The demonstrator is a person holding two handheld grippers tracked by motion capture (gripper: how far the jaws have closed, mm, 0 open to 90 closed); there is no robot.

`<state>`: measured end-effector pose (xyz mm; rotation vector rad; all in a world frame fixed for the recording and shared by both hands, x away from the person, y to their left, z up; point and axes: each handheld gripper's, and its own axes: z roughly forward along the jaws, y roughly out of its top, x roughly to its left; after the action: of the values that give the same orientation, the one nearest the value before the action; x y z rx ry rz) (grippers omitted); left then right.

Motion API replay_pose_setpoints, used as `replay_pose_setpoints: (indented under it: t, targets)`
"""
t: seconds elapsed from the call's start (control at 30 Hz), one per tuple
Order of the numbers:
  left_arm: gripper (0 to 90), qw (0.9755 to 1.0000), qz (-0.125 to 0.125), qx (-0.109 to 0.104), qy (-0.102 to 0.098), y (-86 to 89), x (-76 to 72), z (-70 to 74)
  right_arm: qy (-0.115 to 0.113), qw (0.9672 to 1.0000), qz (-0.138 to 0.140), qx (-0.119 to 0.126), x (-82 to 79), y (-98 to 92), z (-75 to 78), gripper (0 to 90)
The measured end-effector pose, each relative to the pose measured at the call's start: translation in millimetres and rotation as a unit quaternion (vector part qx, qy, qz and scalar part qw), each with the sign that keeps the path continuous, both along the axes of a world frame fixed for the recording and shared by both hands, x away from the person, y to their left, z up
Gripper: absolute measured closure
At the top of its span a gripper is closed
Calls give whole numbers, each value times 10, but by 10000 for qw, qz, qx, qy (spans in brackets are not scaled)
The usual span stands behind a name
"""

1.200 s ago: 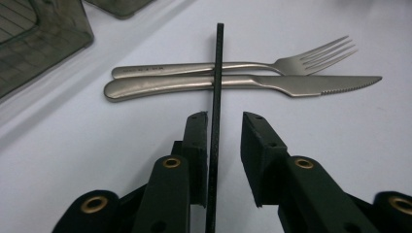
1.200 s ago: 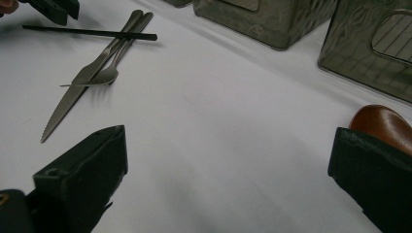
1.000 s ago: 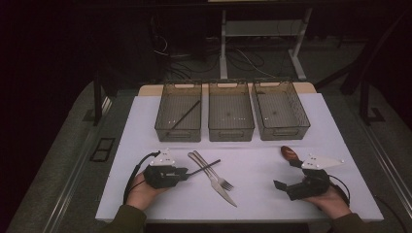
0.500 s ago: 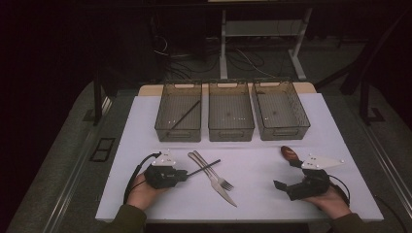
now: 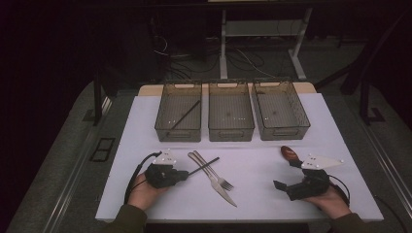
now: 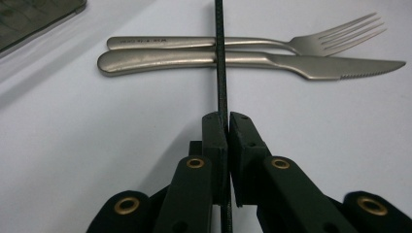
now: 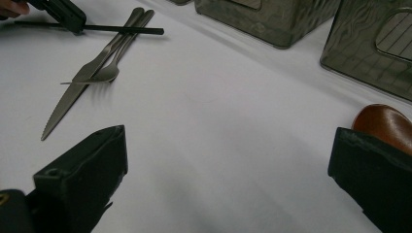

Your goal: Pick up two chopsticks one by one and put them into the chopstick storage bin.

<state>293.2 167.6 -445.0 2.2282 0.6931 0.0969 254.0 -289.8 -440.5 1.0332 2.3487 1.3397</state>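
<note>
Looks like a lab or test room rather than anyone's kitchen; the white table [image 5: 311,131] sits alone in a dark space on grey carpet [image 5: 63,160]; behind it there's a metal desk frame [image 5: 262,43] with loose cables [image 5: 194,60] tangled on the floor; three identical smoky plastic bins [image 5: 231,111] are lined up neatly along the far edge, which reads as a staged setup, not a lived-in home.

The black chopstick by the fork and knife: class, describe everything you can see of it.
The black chopstick is a thin, straight, dark rod with a faintly ribbed, matt surface. It lies across the handles of the fork and the knife, over the white table. The left hand-held gripper has just been closing and now clamps it near one end.
</note>
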Motion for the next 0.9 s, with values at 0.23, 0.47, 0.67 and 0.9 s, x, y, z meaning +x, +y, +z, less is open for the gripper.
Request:
replay_pose_setpoints:
  t: [0.23, 0.47, 0.67, 0.9]
  targets:
    - [849, 10000, -2, -29, 17, -8, -8, 59, 4, 10000, 9, 0, -1, 0, 0, 2]
    - [849, 9999, 57, -86, -34, 32, -11, 146, 5, 10000, 2, 11, -2, -2, 1, 2]
    - [849, 9999, 77, -124, -79, 51, -14, 206, -2, 10000, -2, 13, -1, 1, -2, 2]
    - [849, 9995, 136, -228, -149, 52, -29, 311, 12, 10000, 8, -4, 1, 7, -8, 2]
